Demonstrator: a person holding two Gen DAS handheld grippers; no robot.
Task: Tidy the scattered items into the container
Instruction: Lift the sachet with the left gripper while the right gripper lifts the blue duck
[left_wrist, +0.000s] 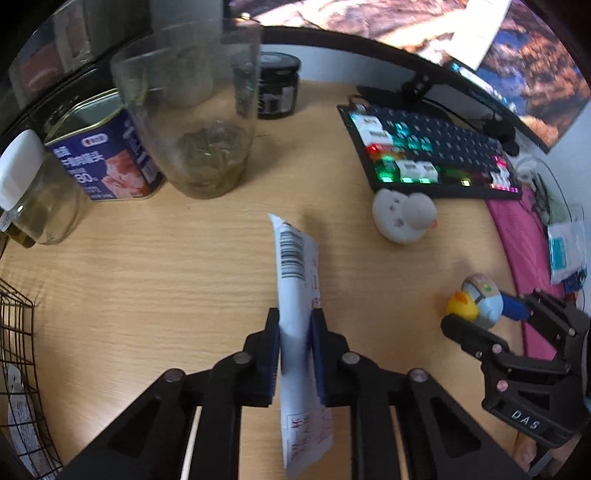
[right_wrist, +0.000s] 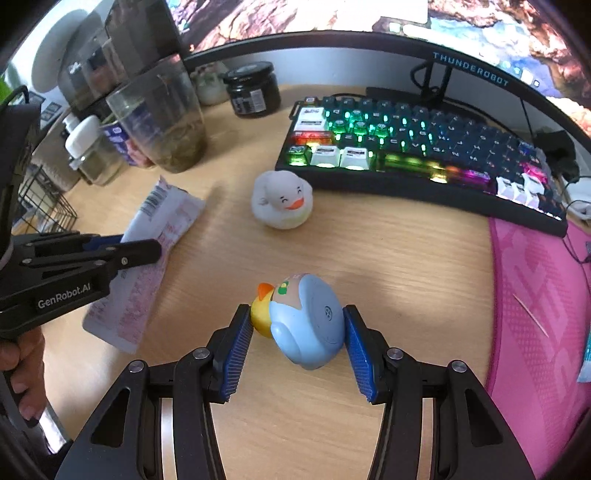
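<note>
Right hand-held gripper (right_wrist: 298, 332) clamps the blue duck (right_wrist: 308, 325) (tilted) — white duck (right_wrist: 281, 201) beyond.

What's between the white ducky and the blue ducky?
Only bare wooden desk lies between the white duck and the blue duck in the right tool's view.
</note>
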